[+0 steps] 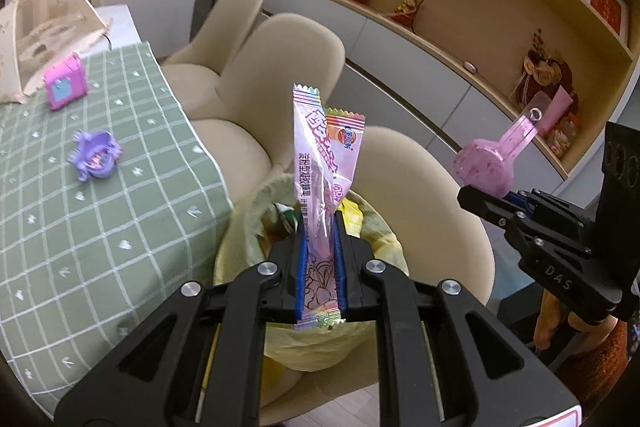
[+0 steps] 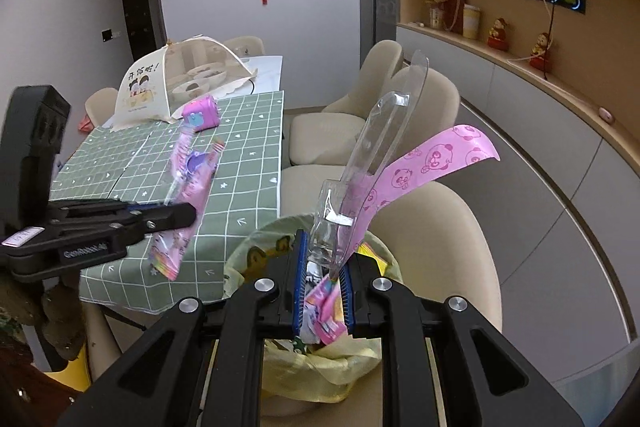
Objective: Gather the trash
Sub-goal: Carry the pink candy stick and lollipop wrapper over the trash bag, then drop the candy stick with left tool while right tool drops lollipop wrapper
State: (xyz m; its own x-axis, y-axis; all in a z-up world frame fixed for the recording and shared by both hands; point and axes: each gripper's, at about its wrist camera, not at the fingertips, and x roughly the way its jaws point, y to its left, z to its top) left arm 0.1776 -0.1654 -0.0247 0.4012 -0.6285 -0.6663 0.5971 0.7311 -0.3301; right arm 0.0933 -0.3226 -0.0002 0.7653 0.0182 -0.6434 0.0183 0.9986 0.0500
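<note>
My left gripper (image 1: 320, 227) is shut on long pink snack wrappers (image 1: 320, 163) and holds them upright over the bin lined with a yellow bag (image 1: 384, 247). It also shows in the right wrist view (image 2: 184, 215) with the wrappers (image 2: 188, 183) hanging through it. My right gripper (image 2: 322, 267) is shut on a clear plastic blister pack with a pink panda-print strip (image 2: 432, 159), above the same bin (image 2: 248, 263). In the left wrist view the right gripper (image 1: 492, 201) holds that pink package (image 1: 488, 163) at the right.
A table with a green checked cloth (image 1: 100, 211) holds a purple toy (image 1: 96, 155), a pink toy box (image 1: 66, 83) and a mesh food cover (image 2: 180, 83). Beige chairs (image 1: 280, 75) stand beside the table and bin. Wall shelves with ornaments (image 1: 540, 67) are at the right.
</note>
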